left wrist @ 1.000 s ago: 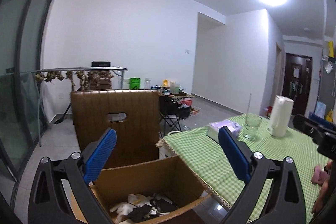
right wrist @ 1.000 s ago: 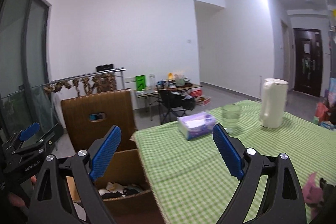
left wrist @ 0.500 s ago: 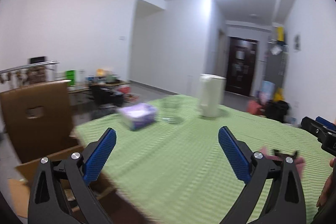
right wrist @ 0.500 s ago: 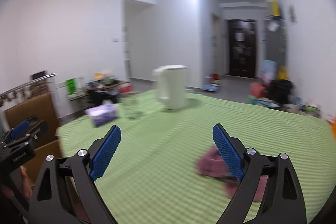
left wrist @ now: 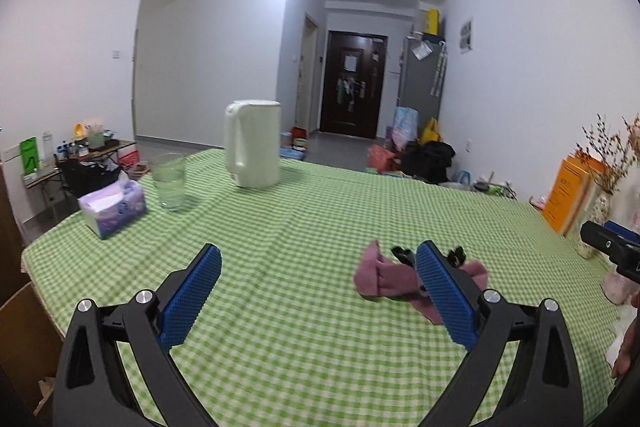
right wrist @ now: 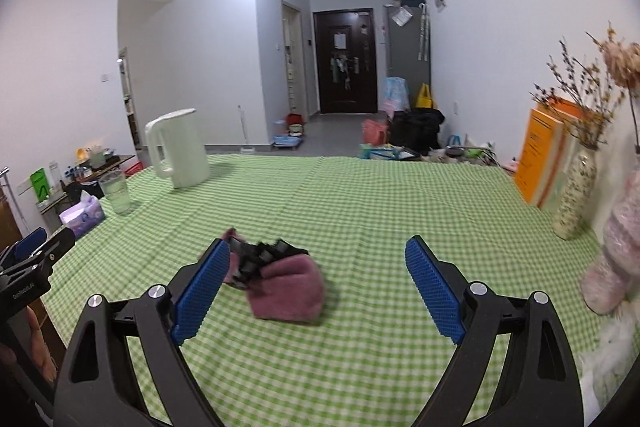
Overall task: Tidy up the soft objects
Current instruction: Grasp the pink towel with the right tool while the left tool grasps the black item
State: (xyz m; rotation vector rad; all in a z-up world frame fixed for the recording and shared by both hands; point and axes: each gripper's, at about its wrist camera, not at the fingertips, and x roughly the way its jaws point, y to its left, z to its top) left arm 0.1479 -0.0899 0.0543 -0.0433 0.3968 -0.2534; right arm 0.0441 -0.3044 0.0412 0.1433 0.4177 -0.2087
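Right wrist view: both grippers' jaws wide, empty; blurred pink cloth [right wrist: 288, 289] seemingly untouched.

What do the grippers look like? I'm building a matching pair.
Both the left gripper and the right gripper have black angular frames with triangular cut-outs, silver bolt heads and two ribbed blue pads. Small white lettering marks the left one's side; it is unreadable.
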